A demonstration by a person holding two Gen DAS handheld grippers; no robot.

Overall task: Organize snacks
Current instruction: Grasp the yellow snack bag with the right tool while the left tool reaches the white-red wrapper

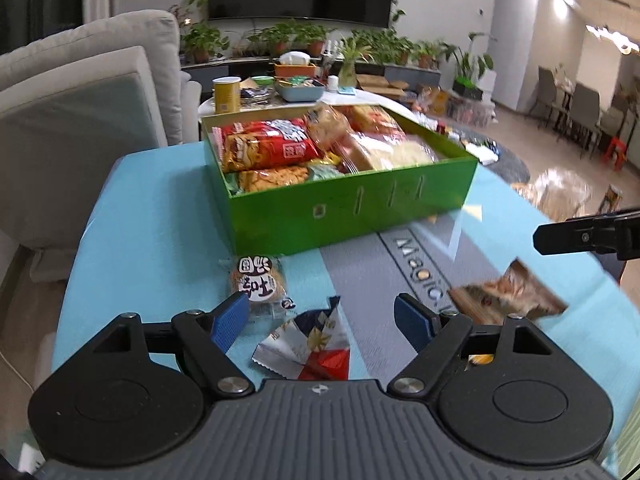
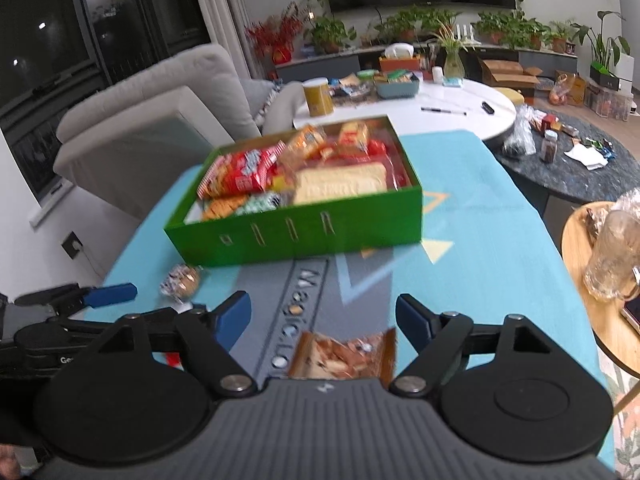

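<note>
A green box (image 1: 352,210) full of snack packets stands on the light blue table; it also shows in the right wrist view (image 2: 296,236). My left gripper (image 1: 320,320) is open above a silver, blue and red wrapper (image 1: 308,346). A round biscuit packet (image 1: 258,280) lies just ahead of its left finger, also seen in the right wrist view (image 2: 182,278). A brown snack packet (image 1: 508,294) lies to the right. My right gripper (image 2: 322,318) is open over that brown packet (image 2: 344,354).
A grey sofa (image 1: 80,100) stands left of the table. A white round table (image 2: 440,108) with a yellow can (image 2: 318,96) and clutter lies behind. A wooden side table with a glass mug (image 2: 612,252) is at the right. The right gripper's finger (image 1: 580,234) shows at the right edge.
</note>
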